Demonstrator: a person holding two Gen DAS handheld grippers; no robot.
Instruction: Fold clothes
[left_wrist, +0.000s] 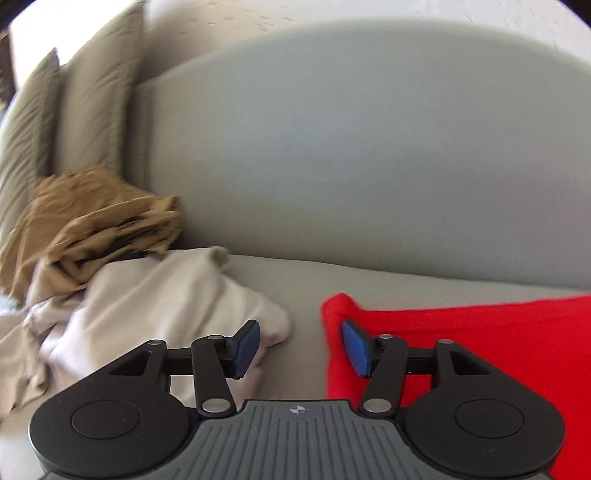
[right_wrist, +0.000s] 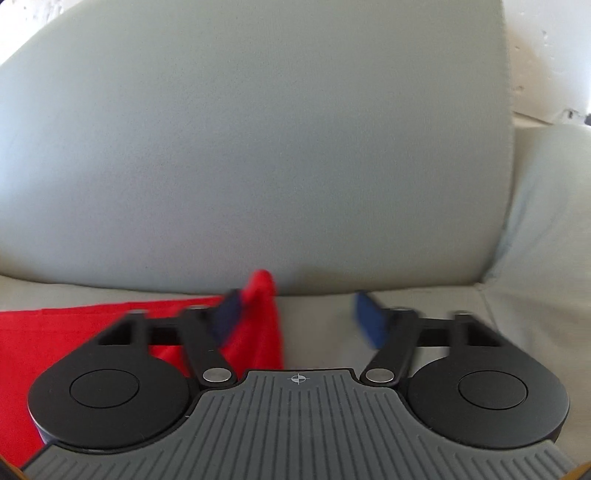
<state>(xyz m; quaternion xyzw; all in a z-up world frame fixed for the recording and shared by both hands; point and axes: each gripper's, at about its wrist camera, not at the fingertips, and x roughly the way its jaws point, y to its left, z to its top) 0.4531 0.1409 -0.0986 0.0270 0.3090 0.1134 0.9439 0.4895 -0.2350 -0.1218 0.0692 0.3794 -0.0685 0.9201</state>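
Red cloth (left_wrist: 480, 343) lies flat on sofa seat (left_wrist: 295, 273), near backrest (left_wrist: 332, 147). Left corner close to left gripper (left_wrist: 301, 347), jaws apart, nothing between. Right corner (right_wrist: 264, 284) sticks up by right gripper (right_wrist: 299, 321), jaws wide, one pad touching cloth, no hold. Looks like a fold just laid down, or about to start. Next: pinch both far corners, lift together, pull toward near edge. Beige pile (left_wrist: 147, 306) and brown pile (left_wrist: 92, 221) wait at left.

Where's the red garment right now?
The red garment lies flat on the sofa seat before the backrest: lower right in the left wrist view, lower left in the right wrist view. The beige garment lies to its left.
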